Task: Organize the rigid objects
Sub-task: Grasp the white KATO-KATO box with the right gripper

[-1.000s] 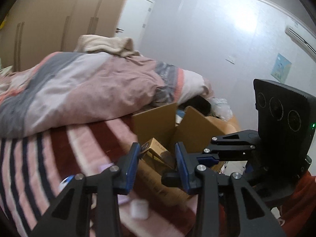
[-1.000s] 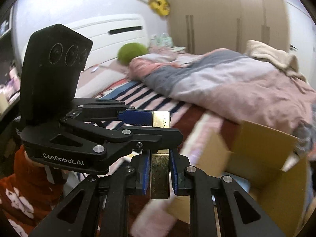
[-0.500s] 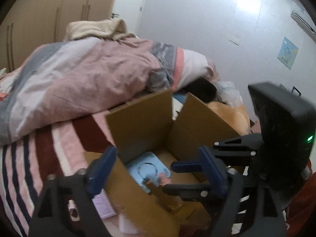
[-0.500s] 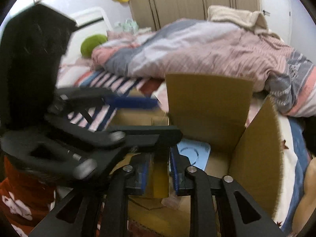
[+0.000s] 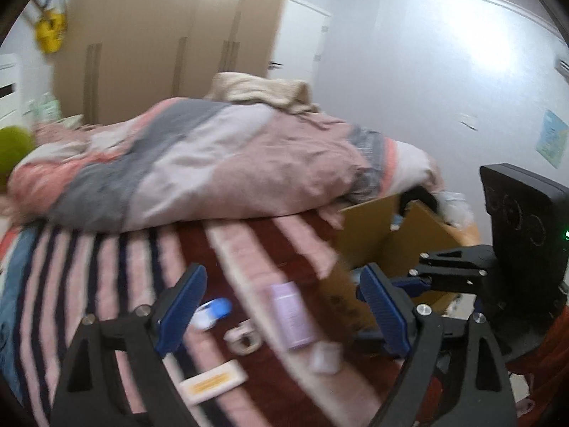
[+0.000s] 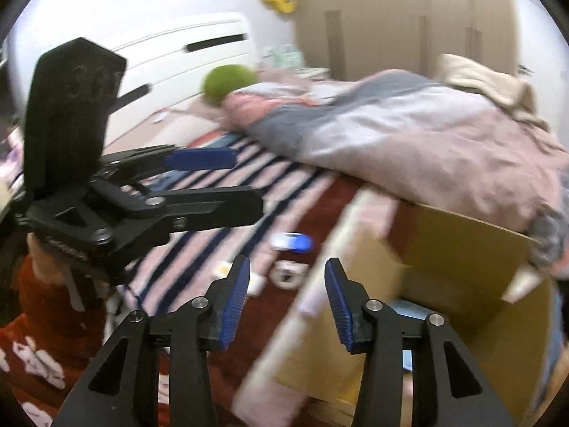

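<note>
Both claws are spread wide with nothing between the pads: left claw (image 5: 281,307), right claw (image 6: 286,300). Loose items lie on the striped bed (image 5: 106,270) beside the cardboard box (image 5: 387,245). The lilac box (image 5: 291,315) lies flat, long axis running up the bed, near the carton's wall. Blue-white item (image 5: 213,311), small white ring-shaped piece (image 5: 243,336), white-yellow bar (image 5: 213,382) and small white cube (image 5: 325,356) are spread apart nearby. The carton stands with flaps up; something light blue (image 6: 409,311) lies inside. A rumpled duvet (image 5: 213,167) bounds the far side.
</note>
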`<action>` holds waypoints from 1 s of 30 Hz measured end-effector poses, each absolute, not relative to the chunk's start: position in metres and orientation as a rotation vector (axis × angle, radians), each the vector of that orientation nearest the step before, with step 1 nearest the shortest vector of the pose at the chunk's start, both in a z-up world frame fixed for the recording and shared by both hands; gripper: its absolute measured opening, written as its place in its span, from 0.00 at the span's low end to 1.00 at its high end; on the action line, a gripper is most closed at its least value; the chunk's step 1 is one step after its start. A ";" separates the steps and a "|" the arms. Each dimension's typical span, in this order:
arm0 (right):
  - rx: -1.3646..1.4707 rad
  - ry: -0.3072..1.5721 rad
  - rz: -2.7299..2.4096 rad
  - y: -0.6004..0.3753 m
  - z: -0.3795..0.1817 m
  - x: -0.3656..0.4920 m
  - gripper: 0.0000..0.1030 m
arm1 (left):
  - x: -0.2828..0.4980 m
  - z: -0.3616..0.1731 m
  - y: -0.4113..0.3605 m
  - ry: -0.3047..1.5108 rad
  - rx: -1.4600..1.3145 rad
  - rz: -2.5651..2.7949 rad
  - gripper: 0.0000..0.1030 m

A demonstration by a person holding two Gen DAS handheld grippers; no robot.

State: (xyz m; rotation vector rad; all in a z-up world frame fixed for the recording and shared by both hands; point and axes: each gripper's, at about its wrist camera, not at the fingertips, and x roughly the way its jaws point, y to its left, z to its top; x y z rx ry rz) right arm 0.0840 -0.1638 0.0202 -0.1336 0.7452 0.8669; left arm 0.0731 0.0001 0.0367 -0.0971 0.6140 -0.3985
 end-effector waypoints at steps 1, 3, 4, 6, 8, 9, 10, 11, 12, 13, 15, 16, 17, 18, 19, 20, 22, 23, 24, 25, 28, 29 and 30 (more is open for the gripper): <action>-0.149 0.754 0.894 -0.149 0.015 0.082 0.40 | 0.068 0.030 0.015 0.618 -0.108 -0.365 0.84; -0.179 0.772 0.927 -0.123 0.006 0.081 0.45 | 0.061 0.018 0.035 0.629 -0.129 -0.331 0.84; -0.193 0.786 0.944 -0.108 -0.002 0.080 0.50 | 0.057 0.010 0.047 0.639 -0.143 -0.312 0.84; -0.225 0.816 0.973 -0.083 -0.021 0.080 0.54 | 0.049 -0.007 0.067 0.664 -0.162 -0.273 0.84; -0.259 0.845 0.991 -0.064 -0.042 0.085 0.55 | 0.042 -0.022 0.083 0.682 -0.175 -0.245 0.84; -0.274 0.859 0.996 -0.056 -0.053 0.088 0.55 | 0.038 -0.029 0.090 0.690 -0.182 -0.235 0.84; -0.288 0.875 0.999 -0.048 -0.066 0.092 0.55 | 0.035 -0.035 0.097 0.698 -0.191 -0.227 0.84; -0.299 0.887 1.002 -0.042 -0.079 0.097 0.55 | 0.034 -0.040 0.100 0.704 -0.196 -0.223 0.84; -0.308 0.892 1.007 -0.040 -0.089 0.100 0.55 | 0.031 -0.045 0.105 0.711 -0.205 -0.216 0.84; -0.325 0.896 1.009 -0.034 -0.099 0.104 0.55 | 0.029 -0.051 0.110 0.720 -0.217 -0.207 0.84; -0.351 0.897 1.009 -0.026 -0.111 0.114 0.55 | 0.026 -0.057 0.117 0.727 -0.233 -0.199 0.84; -0.363 0.898 1.012 -0.022 -0.117 0.118 0.57 | 0.025 -0.060 0.120 0.729 -0.245 -0.196 0.84; -0.373 0.904 1.012 -0.019 -0.123 0.123 0.61 | 0.025 -0.061 0.122 0.729 -0.250 -0.195 0.84; -0.378 0.910 1.009 -0.017 -0.126 0.127 0.63 | 0.025 -0.063 0.124 0.729 -0.256 -0.194 0.84; -0.378 0.917 1.006 -0.015 -0.129 0.131 0.65 | 0.024 -0.063 0.125 0.728 -0.257 -0.193 0.84; -0.374 0.929 1.015 -0.015 -0.130 0.133 0.67 | 0.024 -0.064 0.126 0.728 -0.258 -0.193 0.84; -0.357 0.988 1.053 -0.014 -0.135 0.136 0.68 | 0.024 -0.065 0.126 0.729 -0.256 -0.195 0.84; -0.352 1.018 1.066 -0.015 -0.137 0.136 0.68 | 0.025 -0.065 0.126 0.730 -0.255 -0.197 0.84; -0.352 1.038 1.080 -0.015 -0.138 0.135 0.68 | 0.025 -0.065 0.126 0.731 -0.255 -0.200 0.84; -0.359 1.059 1.101 -0.018 -0.139 0.131 0.68 | 0.025 -0.066 0.126 0.731 -0.257 -0.203 0.84; -0.411 1.061 1.137 -0.020 -0.141 0.115 0.68 | 0.027 -0.069 0.127 0.733 -0.273 -0.209 0.84; -0.438 1.058 1.129 -0.019 -0.143 0.110 0.67 | 0.027 -0.070 0.127 0.737 -0.275 -0.209 0.84; -0.459 1.042 1.111 -0.019 -0.145 0.105 0.66 | 0.028 -0.071 0.126 0.744 -0.278 -0.207 0.84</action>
